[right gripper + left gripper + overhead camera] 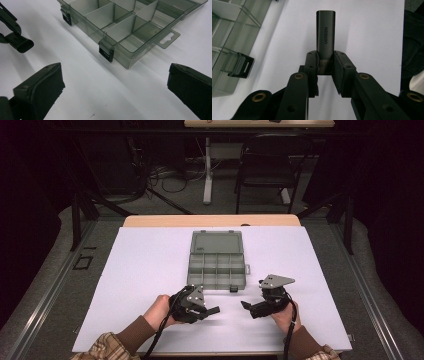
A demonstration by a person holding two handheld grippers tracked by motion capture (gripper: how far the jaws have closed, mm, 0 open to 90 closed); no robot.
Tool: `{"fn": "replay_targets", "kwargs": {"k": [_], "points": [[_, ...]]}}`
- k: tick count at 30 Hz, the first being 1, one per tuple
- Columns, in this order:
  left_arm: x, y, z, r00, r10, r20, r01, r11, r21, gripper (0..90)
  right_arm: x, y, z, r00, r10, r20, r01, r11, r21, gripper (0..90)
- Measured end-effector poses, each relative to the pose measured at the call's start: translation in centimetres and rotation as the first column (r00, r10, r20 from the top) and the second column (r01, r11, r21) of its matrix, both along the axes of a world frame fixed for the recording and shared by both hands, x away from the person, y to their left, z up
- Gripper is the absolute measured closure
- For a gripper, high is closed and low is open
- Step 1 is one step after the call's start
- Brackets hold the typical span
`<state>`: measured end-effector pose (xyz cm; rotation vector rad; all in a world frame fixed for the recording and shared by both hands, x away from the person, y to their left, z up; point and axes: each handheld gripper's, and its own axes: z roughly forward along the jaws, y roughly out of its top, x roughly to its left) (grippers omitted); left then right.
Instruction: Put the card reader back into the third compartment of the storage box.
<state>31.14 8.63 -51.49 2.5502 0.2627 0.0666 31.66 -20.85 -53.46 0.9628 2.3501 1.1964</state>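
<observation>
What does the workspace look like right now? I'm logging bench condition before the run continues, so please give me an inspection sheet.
Surface: white sheet over a wooden table, bare around the work.
Job's things: grey UGREEN adapter clamped at one end in the left gripper; clear compartment box lies open, lid folded back, the compartments in view empty.
Clutter: nothing seen.
Grippers: left gripper shut on the adapter, near the box's front edge; right gripper open, nothing between its jaws, pointing toward the box.
Cables: one trails from each gripper toward the person; loose cables on the floor behind.
Surroundings: dark room, a chair and table legs beyond.
</observation>
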Motion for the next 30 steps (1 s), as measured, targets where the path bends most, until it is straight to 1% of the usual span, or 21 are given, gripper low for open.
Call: {"fn": "replay_targets", "kwargs": {"k": [3, 6, 11, 12, 15, 22, 25, 26, 30], "points": [[0.0, 0.1, 0.0, 0.9999, 0.007, 0.010, -0.007, 0.9999, -0.014, 74.2, 0.0, 0.0, 0.0, 1.0000, 0.000, -0.002, 0.000, 1.000, -0.002, 0.0], [0.1, 0.2, 0.0, 0.9996, 0.024, 0.012, -0.023, 0.9988, -0.043, 74.2, 0.0, 0.0, 0.0, 1.0000, 0.001, 0.001, -0.001, 1.000, -0.001, 0.0], [0.1, 0.3, 0.0, 0.9993, 0.034, 0.017, -0.033, 0.9973, -0.066, 74.2, 0.0, 0.0, 0.0, 1.0000, -0.001, 0.002, 0.001, 1.000, -0.001, 0.0], [0.1, 0.4, -0.1, 0.9989, 0.042, 0.018, -0.040, 0.9957, -0.083, 74.2, 0.0, 0.0, 0.0, 1.0000, 0.000, 0.001, 0.000, 1.000, -0.003, 0.0], [0.2, 0.5, -0.1, 0.9982, 0.057, 0.020, -0.055, 0.9932, -0.102, 74.2, 0.1, 0.0, 0.0, 1.0000, -0.001, -0.002, 0.001, 1.000, 0.000, 0.0], [0.3, 0.7, -0.1, 0.9966, 0.071, 0.041, -0.066, 0.9904, -0.121, 74.2, 0.0, 0.0, 0.0, 1.0000, -0.002, 0.001, 0.002, 1.000, 0.000, 0.0], [0.4, 0.9, 0.1, 0.9947, 0.087, 0.054, -0.079, 0.9873, -0.137, 74.2, 0.1, 0.0, -0.1, 1.0000, -0.003, -0.002, 0.003, 1.000, 0.001, 0.0], [0.4, 0.9, 0.2, 0.9943, 0.089, 0.058, -0.080, 0.9873, -0.137, 74.2, 0.1, 0.0, -0.1, 1.0000, -0.002, 0.000, 0.002, 1.000, 0.000, 0.0], [0.6, 1.1, 0.5, 0.9923, 0.104, 0.067, -0.093, 0.9834, -0.156, 74.2, 0.1, 0.0, -0.1, 1.0000, -0.002, -0.002, 0.002, 1.000, -0.003, 0.0]]}}
